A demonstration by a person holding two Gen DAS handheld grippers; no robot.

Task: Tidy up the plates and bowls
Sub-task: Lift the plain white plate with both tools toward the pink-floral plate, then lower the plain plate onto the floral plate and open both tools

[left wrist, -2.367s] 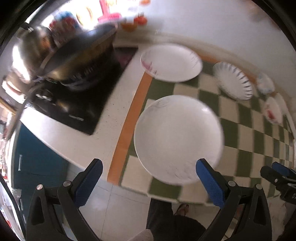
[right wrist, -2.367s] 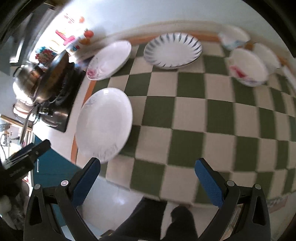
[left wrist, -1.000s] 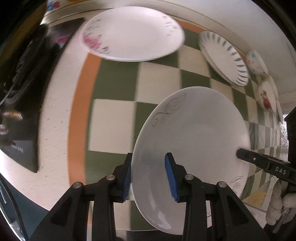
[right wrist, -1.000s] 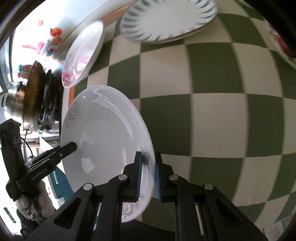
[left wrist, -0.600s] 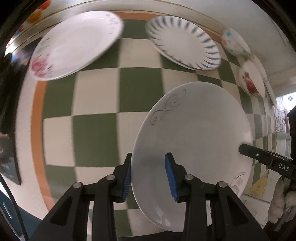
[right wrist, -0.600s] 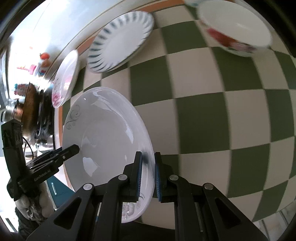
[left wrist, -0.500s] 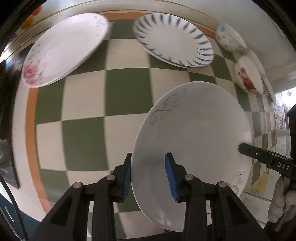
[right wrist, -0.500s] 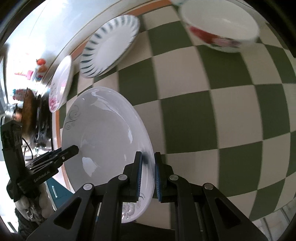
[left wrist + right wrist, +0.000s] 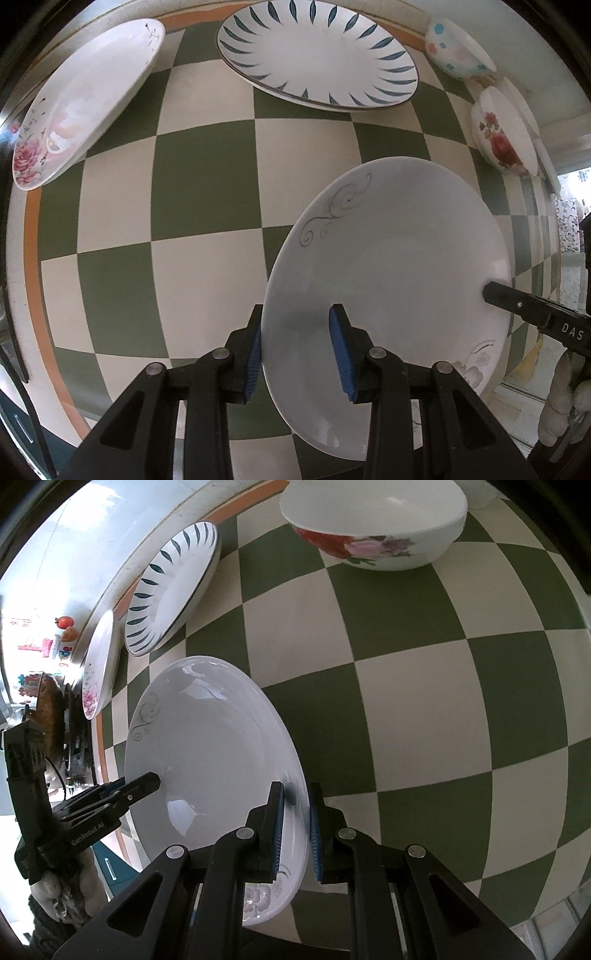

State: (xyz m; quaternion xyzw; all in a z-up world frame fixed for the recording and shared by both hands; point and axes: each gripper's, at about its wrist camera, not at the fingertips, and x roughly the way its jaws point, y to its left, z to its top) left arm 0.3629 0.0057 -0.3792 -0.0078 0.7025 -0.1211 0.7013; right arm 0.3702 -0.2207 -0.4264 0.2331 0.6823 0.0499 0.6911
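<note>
Gripping white plate [image 9: 391, 254] | left tool [image 9: 297, 349] clamped on rim | right tool [image 9: 295, 821] clamped on opposite rim

White plate [image 9: 399, 236] with grey scrolls, blue-petalled plate [image 9: 317, 55], rose-printed bowl [image 9: 373, 520], green-and-cream checked cloth [image 9: 207, 206].

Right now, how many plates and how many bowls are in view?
Plates: 3: held plate, blue-leaf plate, rose plate.
Bowls: 2: rose bowl, dotted bowl.
Total: 5. More may sit behind the bowls, unclear.
</note>
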